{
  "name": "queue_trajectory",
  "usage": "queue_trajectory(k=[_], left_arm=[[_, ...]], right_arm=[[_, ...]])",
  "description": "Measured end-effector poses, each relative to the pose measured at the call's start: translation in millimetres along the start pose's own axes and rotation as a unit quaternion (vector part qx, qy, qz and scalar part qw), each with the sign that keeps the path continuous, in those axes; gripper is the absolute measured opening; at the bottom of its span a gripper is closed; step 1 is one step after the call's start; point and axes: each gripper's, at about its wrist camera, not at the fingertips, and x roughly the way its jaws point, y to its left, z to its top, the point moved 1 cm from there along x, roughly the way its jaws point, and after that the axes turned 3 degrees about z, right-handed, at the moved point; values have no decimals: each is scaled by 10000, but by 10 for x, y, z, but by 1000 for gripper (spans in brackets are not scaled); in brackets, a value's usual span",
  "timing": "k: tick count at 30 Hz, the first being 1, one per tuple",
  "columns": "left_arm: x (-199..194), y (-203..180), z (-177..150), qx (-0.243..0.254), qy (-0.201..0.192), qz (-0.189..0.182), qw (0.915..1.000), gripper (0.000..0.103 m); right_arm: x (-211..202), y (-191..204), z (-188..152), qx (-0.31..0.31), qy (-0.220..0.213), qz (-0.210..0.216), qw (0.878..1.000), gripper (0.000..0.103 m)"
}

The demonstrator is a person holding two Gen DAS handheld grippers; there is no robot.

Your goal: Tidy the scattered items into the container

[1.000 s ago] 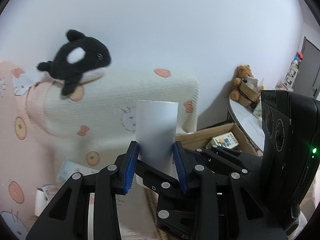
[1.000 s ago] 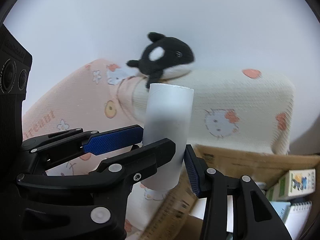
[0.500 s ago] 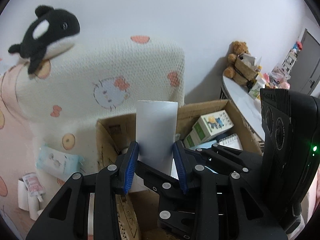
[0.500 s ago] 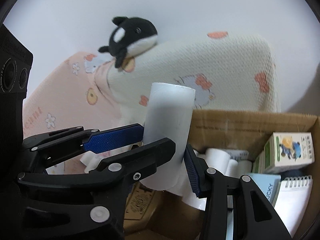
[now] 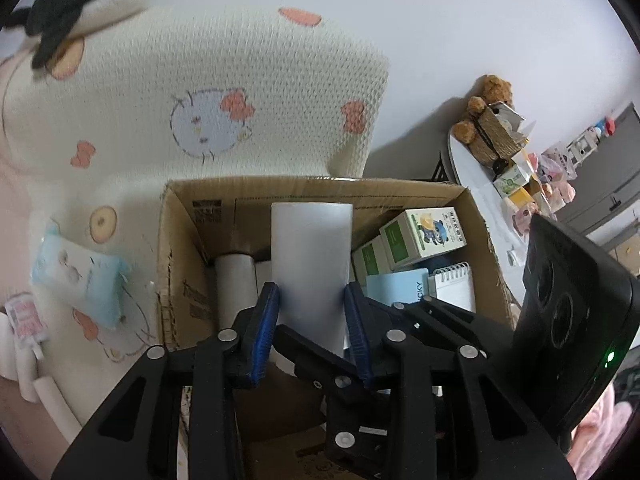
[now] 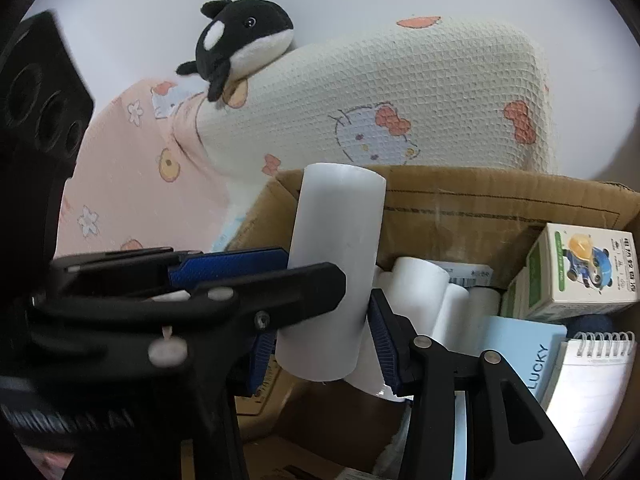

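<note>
**Over the cardboard box, both grippers on one white roll**

Above the open cardboard box (image 5: 176,248), a white roll (image 5: 311,264) stands nearly upright, pinched from two directions at once. The left gripper (image 5: 311,332) has its blue-padded fingers (image 5: 262,332) against the roll's lower sides, and its jaws are closing on it. Seen from the right wrist, the right gripper (image 6: 326,340) also clamps the same roll (image 6: 336,272) near its bottom end, with one blue pad on each side, while the left gripper's black arm crosses in front of the roll from the left.

Inside the box lie more white rolls (image 6: 420,292) along the back, a green-and-white carton (image 6: 580,272) with a cartoon figure printed on it, a light blue notebook (image 6: 532,356) marked LUCKY, and a spiral notepad (image 6: 592,392). Behind the box rises a cream cushion (image 6: 400,88) printed with cat faces and bows, with a black-and-white orca plush (image 6: 244,44) perched on its top edge. Left of the box, on the patterned bedding, rests a pale blue tissue pack (image 5: 80,276).
</note>
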Motion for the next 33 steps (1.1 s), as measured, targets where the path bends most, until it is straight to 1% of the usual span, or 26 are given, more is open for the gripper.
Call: queue_trajectory(k=[1,2,3,4,5,6,7,8,9,11,13,15,17,20,22,24,28,30,31,33], left_arm=[[15,-1,4,14,-6,104,9999,17],[40,-3,8,51,7,215,9998,2],[62,8,11,25,44,211,9998,2],[100,29,9,-79,117,46,9999,2],[154,28,4,-95,249,-123,9996,2],[241,9,-8,-18,493,-216,9985,2],[296,15,-26,-31,541,-29,9985,2],[325,37,-39,-85,534,218,9983,2],[333,50,-45,-45,514,261,9983,2],[312,71,-49,-22,480,262,9985,2],[254,89,-32,3,365,380,9986,2],[190,68,-16,145,258,564,9980,2],[93,39,-5,334,162,849,9957,2],[-93,47,25,508,-144,974,9938,2],[-201,88,33,514,-307,1078,9924,2],[-292,165,35,438,-376,981,9935,2],[-365,327,76,189,-377,850,9955,2],[-383,404,69,109,-368,855,9956,2],[-386,422,65,105,-350,844,9958,2],[-413,489,46,78,-329,756,9966,2]], right_arm=[[12,-23,-13,24,70,-18,10000,43],[20,-37,-24,23,116,-54,9999,43],[23,-50,-36,30,150,-31,9999,43],[16,-52,-52,2,171,147,9997,42],[10,-48,-59,-13,150,268,9995,34],[13,-34,-61,-50,143,300,9994,28],[44,-14,-56,-94,214,109,9997,28],[112,13,-60,-171,413,-171,9989,28],[150,31,-64,-217,470,-319,9981,28],[183,13,-68,-135,547,-117,9983,28],[162,-28,-61,-62,497,-149,9986,28],[138,-60,-49,-17,453,-150,9989,28],[111,-104,-25,72,457,-119,9989,28],[116,-135,24,256,560,82,9981,28],[137,-97,49,292,667,127,9973,28],[205,-36,72,230,809,88,9964,28],[371,94,104,186,1181,80,9928,28],[495,131,130,168,1428,-99,9896,28],[574,137,142,161,1558,-303,9872,28],[672,131,164,204,1699,-541,9838,28]])
